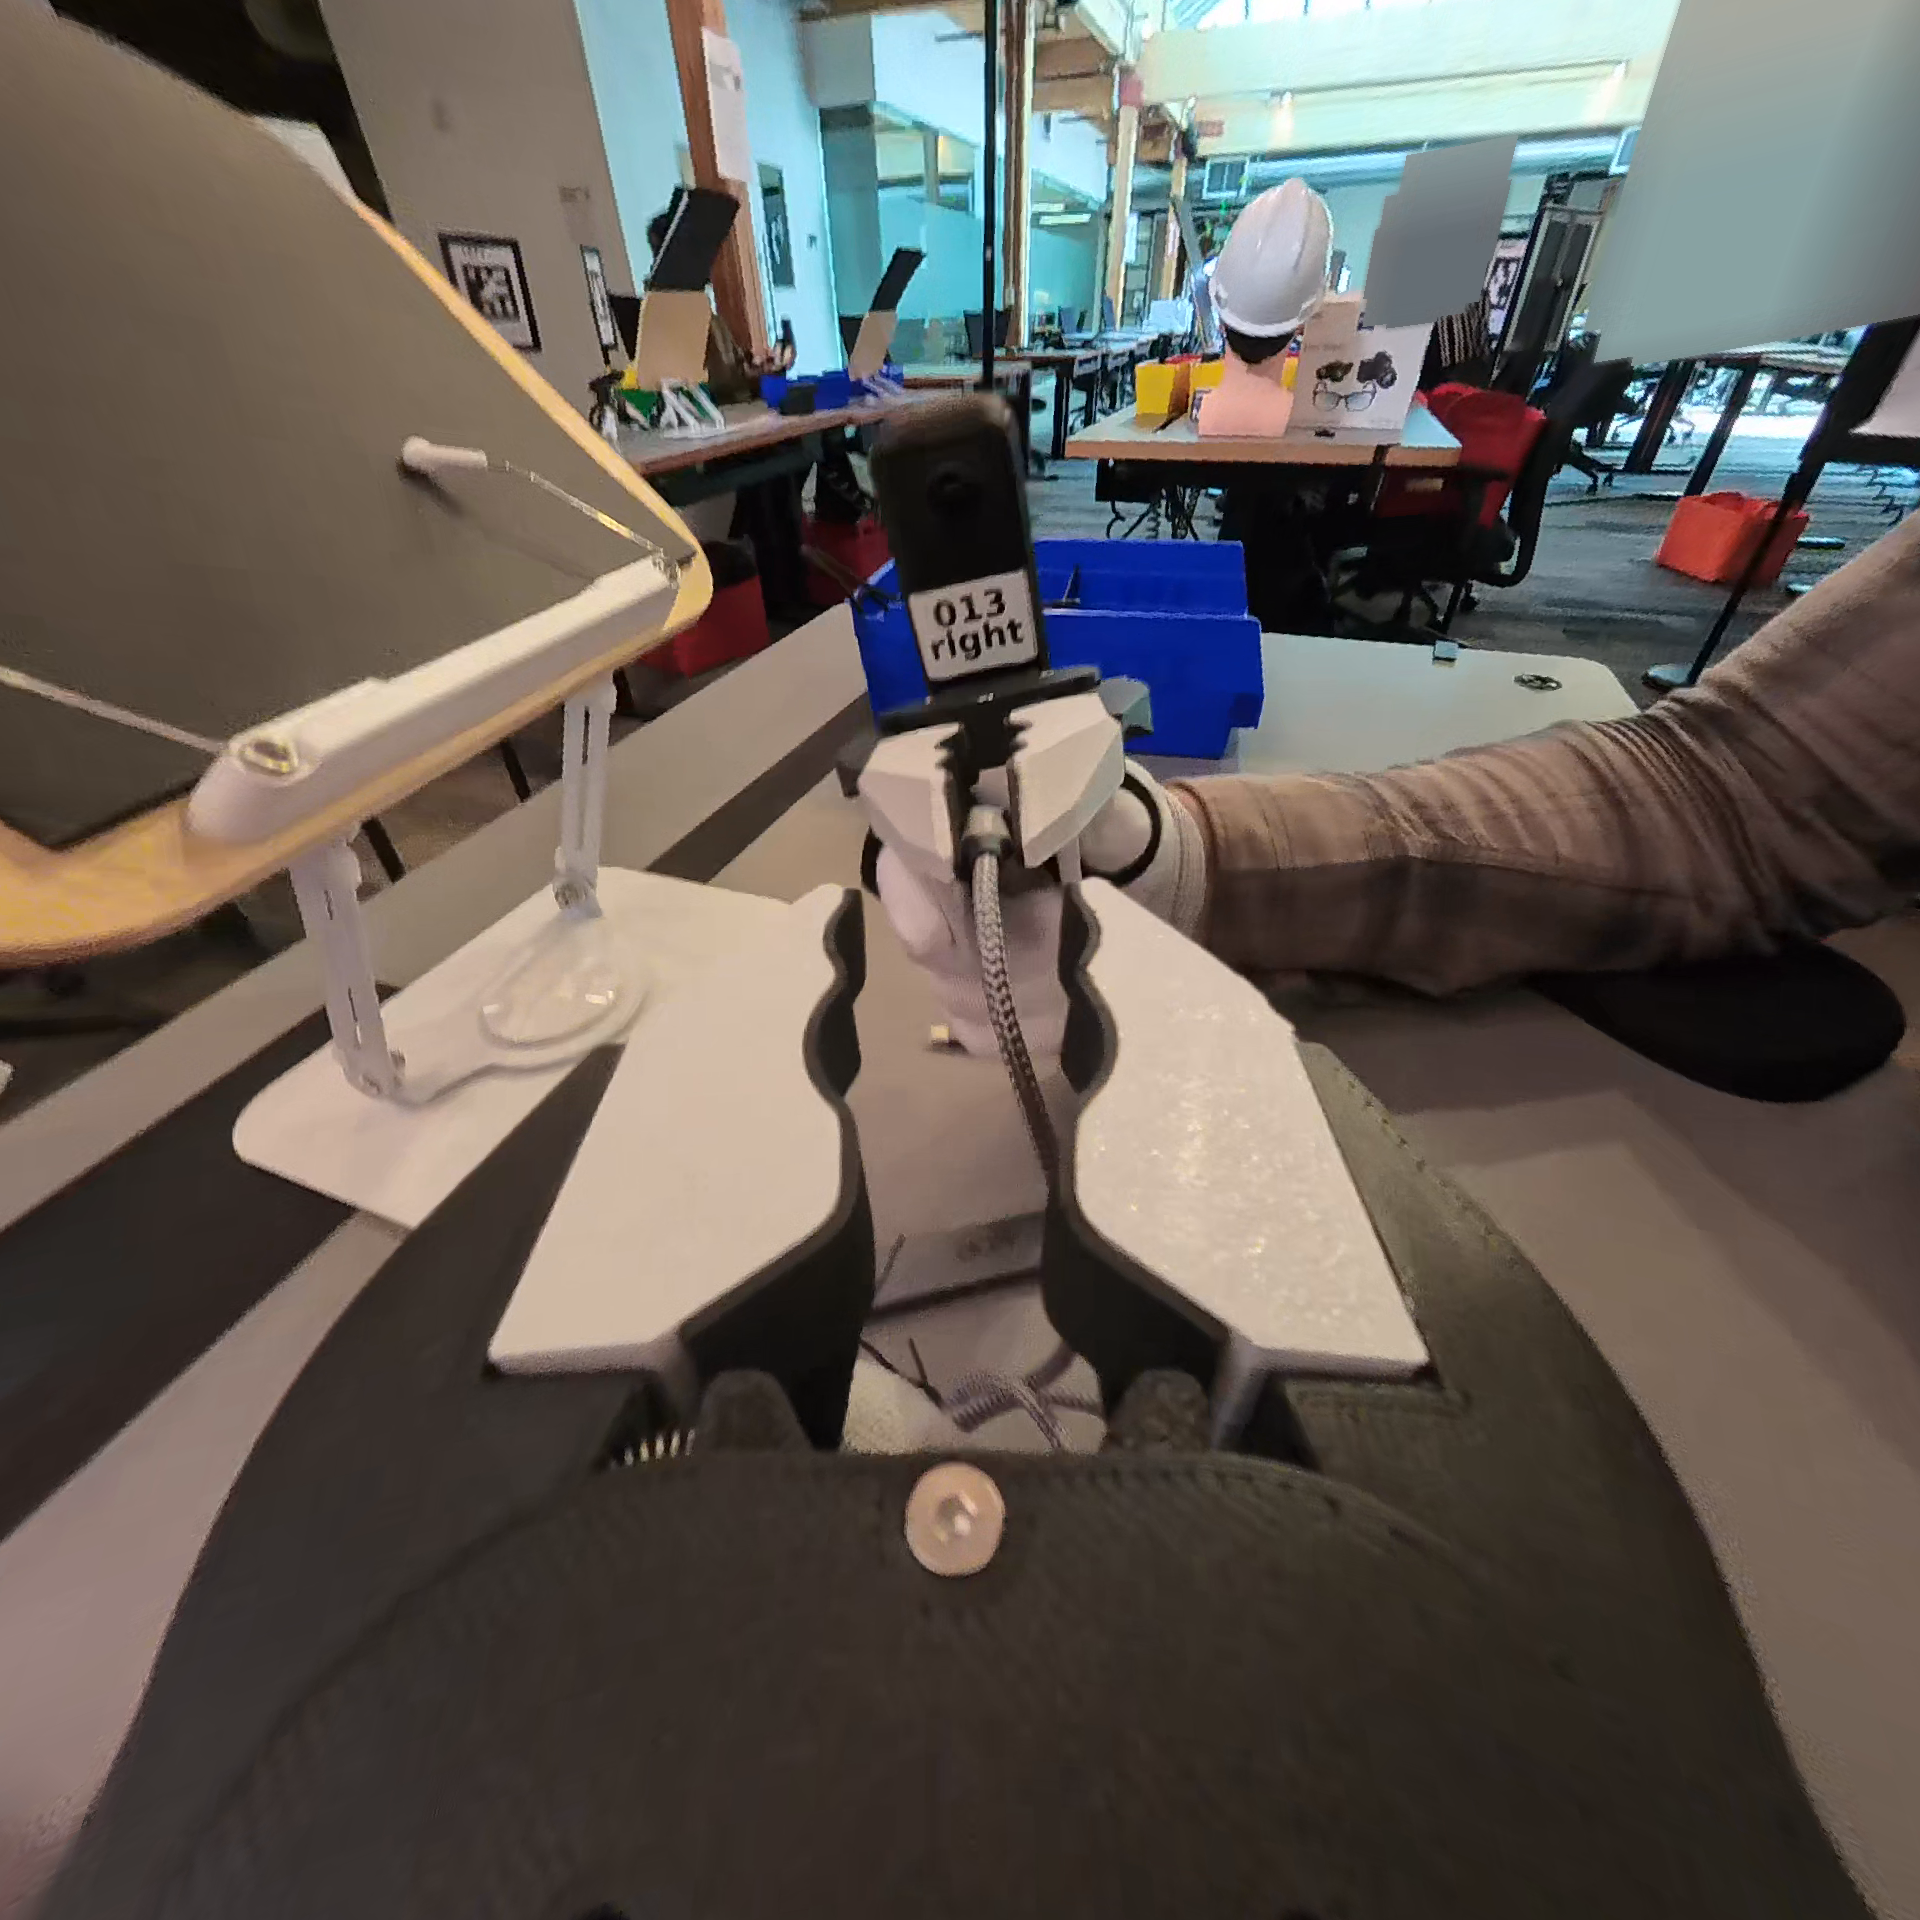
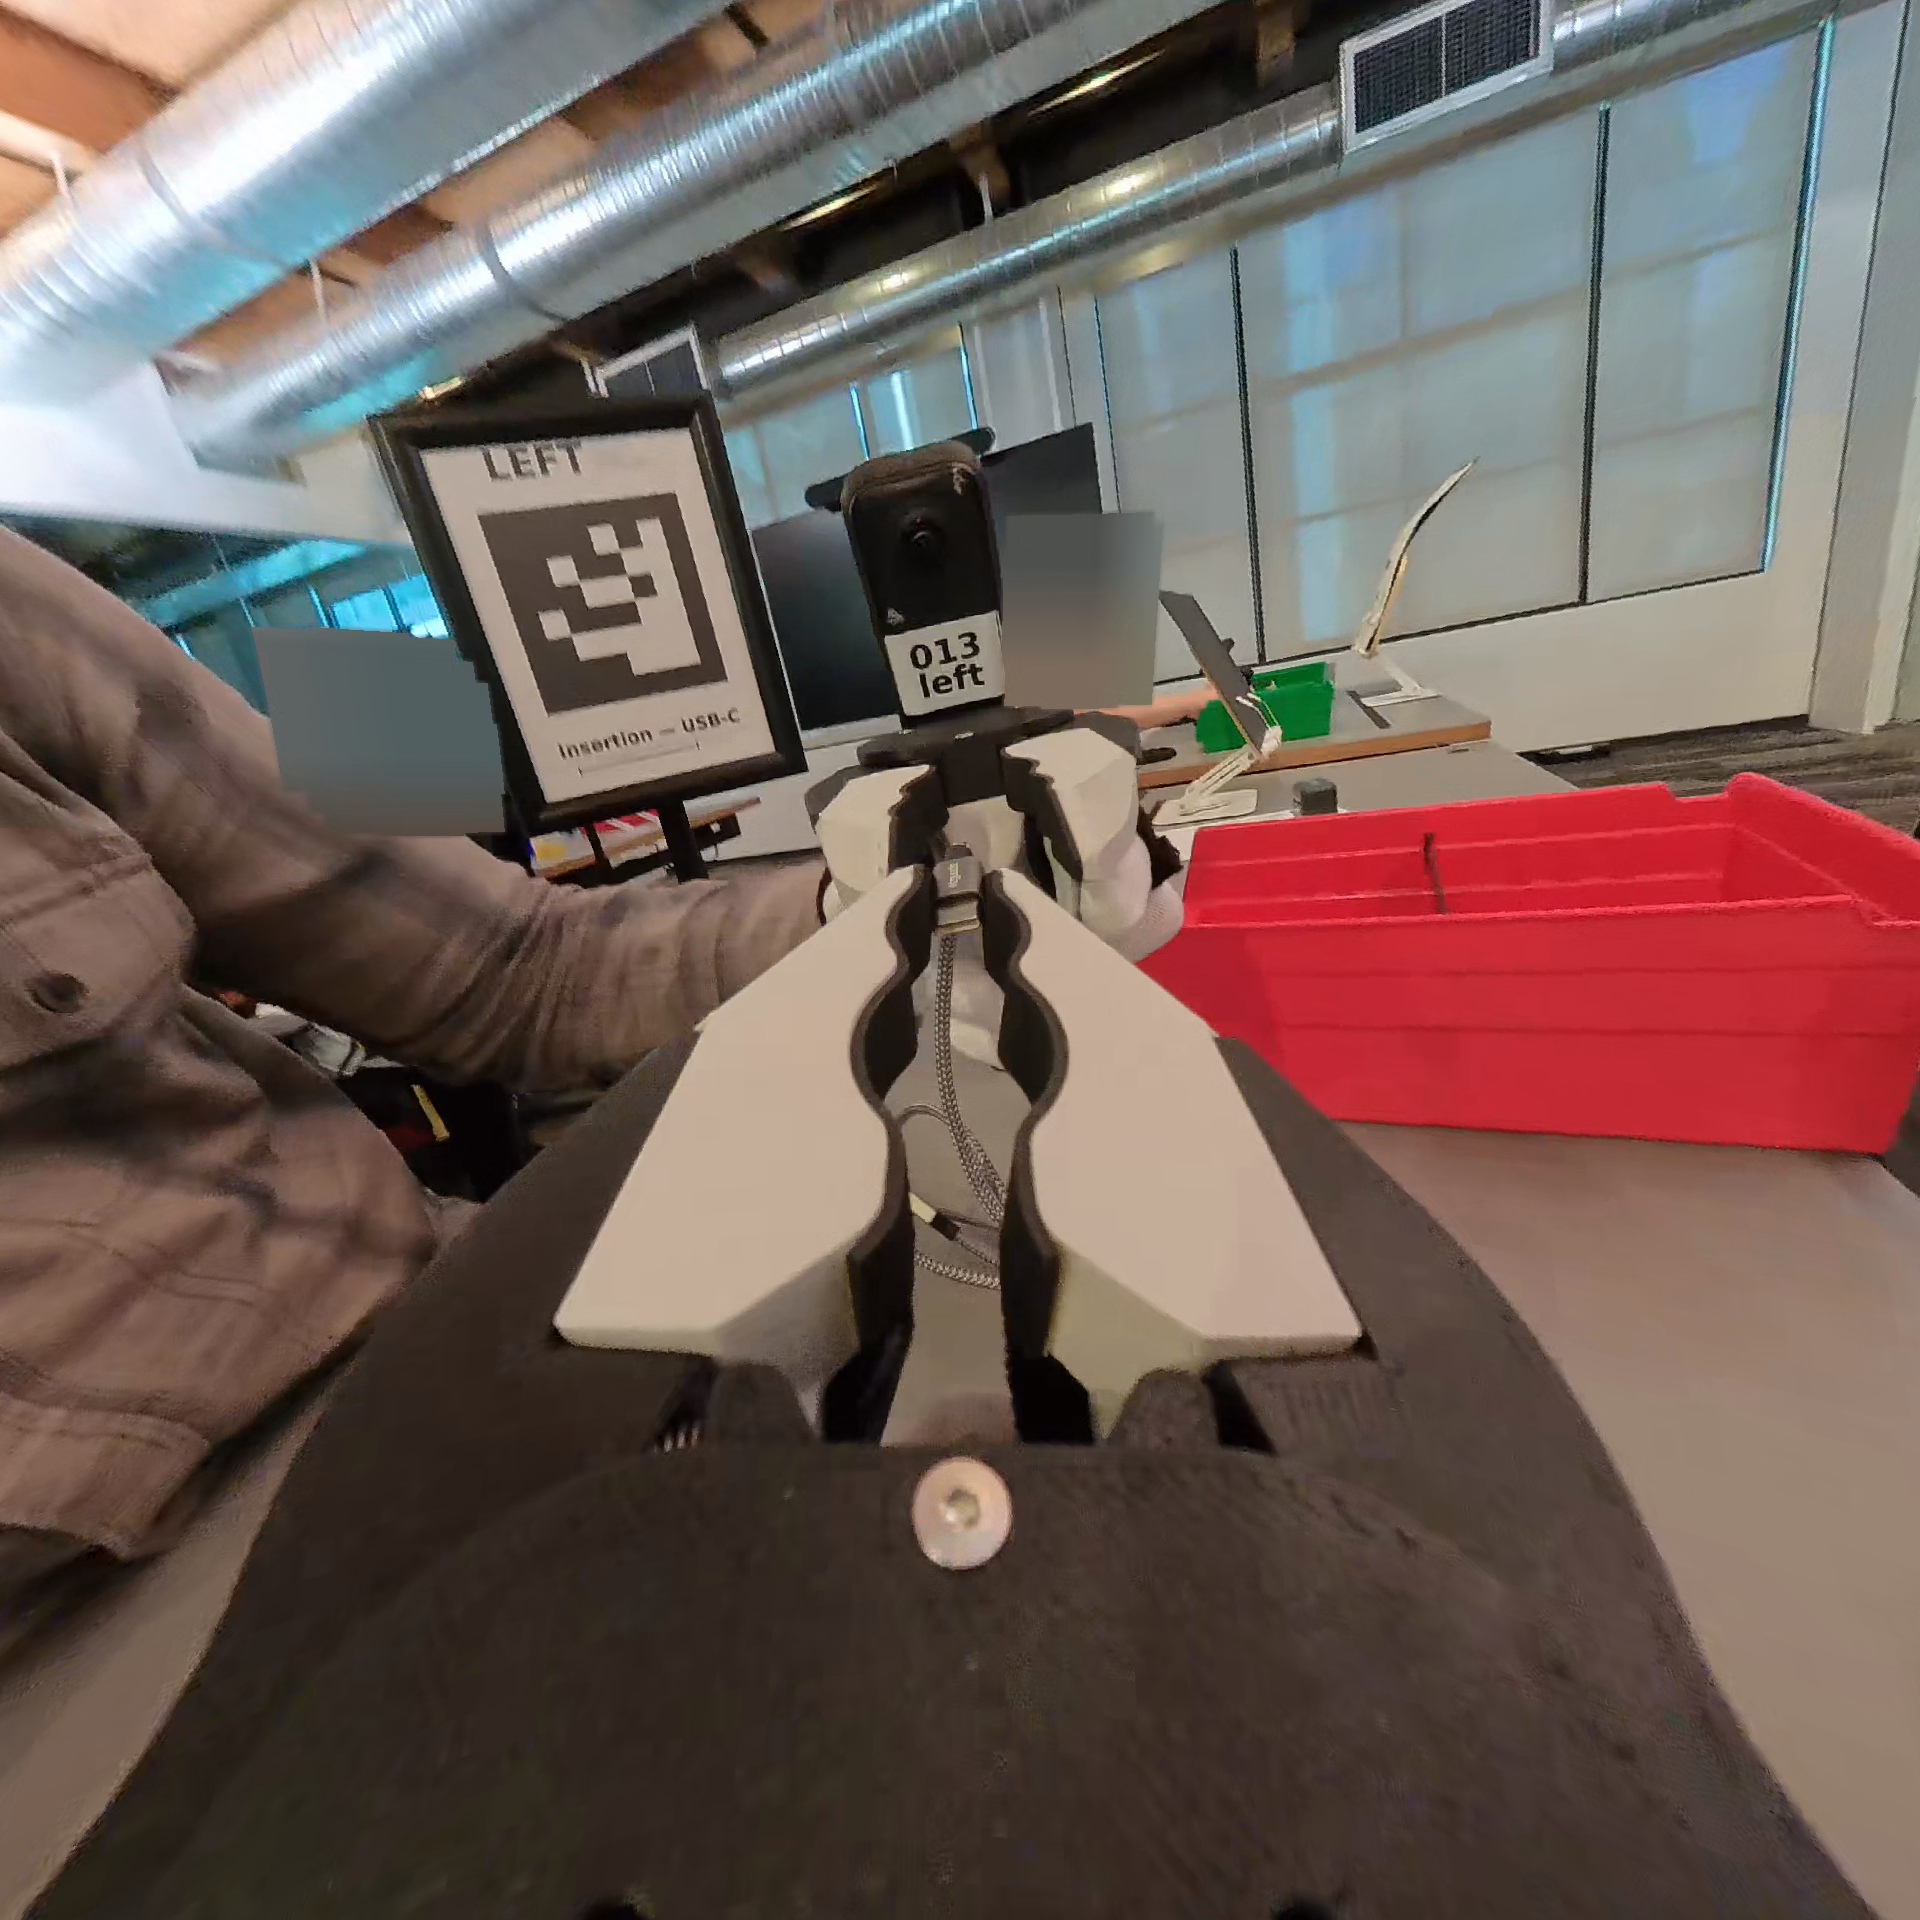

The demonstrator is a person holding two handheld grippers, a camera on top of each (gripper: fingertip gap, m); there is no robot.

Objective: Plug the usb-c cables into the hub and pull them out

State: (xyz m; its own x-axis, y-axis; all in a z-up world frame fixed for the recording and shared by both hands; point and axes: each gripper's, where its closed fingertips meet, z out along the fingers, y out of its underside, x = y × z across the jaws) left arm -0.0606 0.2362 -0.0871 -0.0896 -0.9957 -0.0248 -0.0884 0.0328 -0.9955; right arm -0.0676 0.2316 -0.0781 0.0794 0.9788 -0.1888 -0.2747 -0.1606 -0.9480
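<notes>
Plywood-edged and tilted on a white stand, a board [image 1: 343, 717] overhangs the left of the left wrist view, the nearest edge to mind on that side. At centre frame the left gripper [image 1: 961, 925] has its tongs pressed onto the grey hub [image 1: 966, 1242], held low over the table [image 1: 1610, 1247]. Facing it just beyond, the right gripper [image 1: 982, 821] pinches the plug end of a braided usb-c cable [image 1: 1003, 987], which hangs down between the near fingers towards a loose coil below. A blue bin [image 1: 1153, 644] stands behind, and a person's sleeve [image 1: 1507, 862] fills the right of the frame.

In the right wrist view a framed marker sign [image 2: 592, 613] stands upper left. At centre the plug [image 2: 954, 873] sits between the right gripper's tips, just below the dark end of the hub. A red bin [image 2: 1558, 987] lines the right.

The step in hand looks like the join itself, either seating or withdrawing. Whether the plug is home in its port cannot be told from either view. The next move probably calls for a straight push or pull along the port's axis, hub held firm, without twisting. Open room lies between the two grippers. The bins and board hem in the sides, and the slack cable could snag on the fingers.
</notes>
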